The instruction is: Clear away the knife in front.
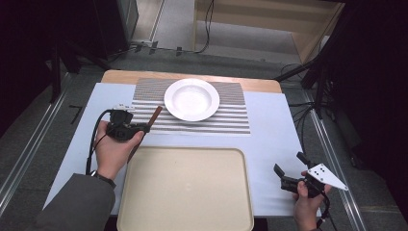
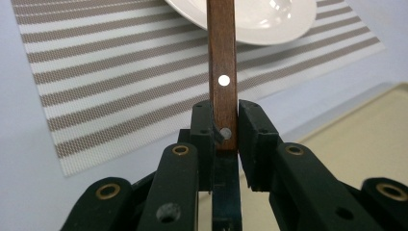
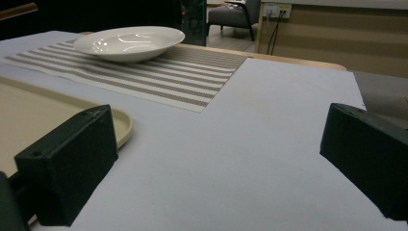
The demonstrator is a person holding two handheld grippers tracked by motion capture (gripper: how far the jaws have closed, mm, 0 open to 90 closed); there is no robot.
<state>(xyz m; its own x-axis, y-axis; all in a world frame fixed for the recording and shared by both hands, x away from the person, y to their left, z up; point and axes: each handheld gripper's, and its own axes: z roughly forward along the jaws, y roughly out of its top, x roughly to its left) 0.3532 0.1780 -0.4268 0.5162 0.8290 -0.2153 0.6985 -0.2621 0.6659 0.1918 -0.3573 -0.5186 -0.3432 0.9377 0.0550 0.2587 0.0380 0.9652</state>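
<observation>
Left gripper [image 2: 225, 126] has its jaws clamped on a brown wooden handle [image 2: 222, 72] with rivets, which sticks out over the striped placemat [image 1: 231, 120] toward the white plate [image 1: 191, 99] near the table's far edge. Right gripper [image 1: 291, 169] sits by the near right corner beside the beige tray [image 1: 185, 192], jaws spread wide with nothing between them.

Light is falling from overhead, brightening the table [image 1: 269, 125] while the room at nine and three o'clock is sinking into near black. Glare is glinting on the plate [image 1: 191, 99] and on a rivet of the handle [image 2: 222, 72]. The high view is looking soft and grainy. Close jaws are blurring in both gripper views.
</observation>
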